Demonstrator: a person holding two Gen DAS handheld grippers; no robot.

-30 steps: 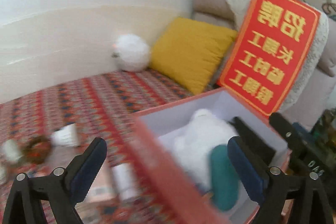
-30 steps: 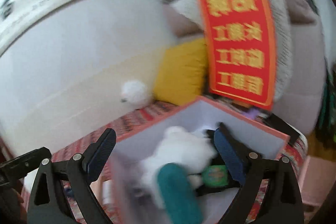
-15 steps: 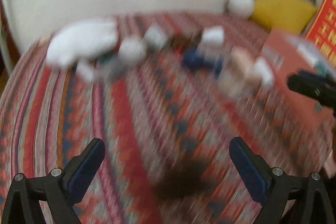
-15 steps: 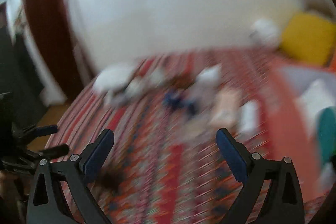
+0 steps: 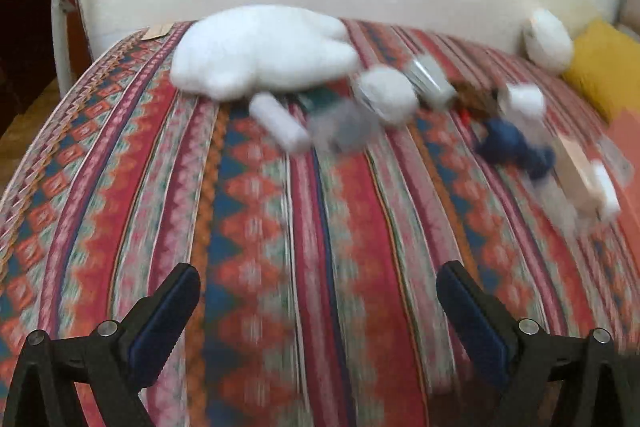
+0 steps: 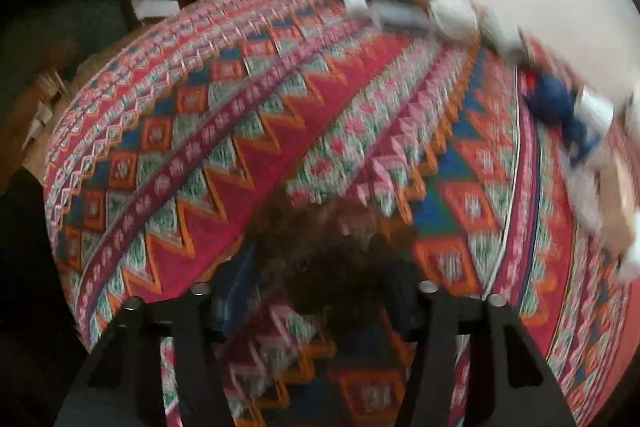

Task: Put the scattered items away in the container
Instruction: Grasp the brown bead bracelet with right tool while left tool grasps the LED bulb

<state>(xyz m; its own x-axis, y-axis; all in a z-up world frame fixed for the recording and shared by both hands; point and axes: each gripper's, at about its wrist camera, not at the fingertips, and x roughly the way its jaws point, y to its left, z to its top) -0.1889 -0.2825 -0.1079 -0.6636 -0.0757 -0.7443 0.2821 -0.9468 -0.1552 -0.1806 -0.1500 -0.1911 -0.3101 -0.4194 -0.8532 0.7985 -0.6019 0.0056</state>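
- A dark brown fuzzy item (image 6: 332,259) sits low in your right wrist view, between the fingers of your right gripper (image 6: 316,287). The picture is blurred, so whether the pads touch it cannot be told; the jaws look narrowed around it.
- If you lift before the pads bite, the soft pile may slip out, or you may pinch the patterned bed cover (image 6: 280,115) along with it.
- Your left gripper (image 5: 318,303) is spread wide and holds nothing, hovering over bare cover.
- The other scattered items lie well beyond it near the wall: a large white plush (image 5: 264,55), a white tube (image 5: 280,123), a white round thing (image 5: 386,93), a dark blue item (image 5: 516,147) and a pale boxy item (image 5: 580,179).
- They crowd together, some touching, so a hasty reach may knock neighbours toward the bed edge.
- Only an orange-red corner, likely the container (image 5: 626,131), shows at the right edge; carrying blind toward it risks clipping its wall.
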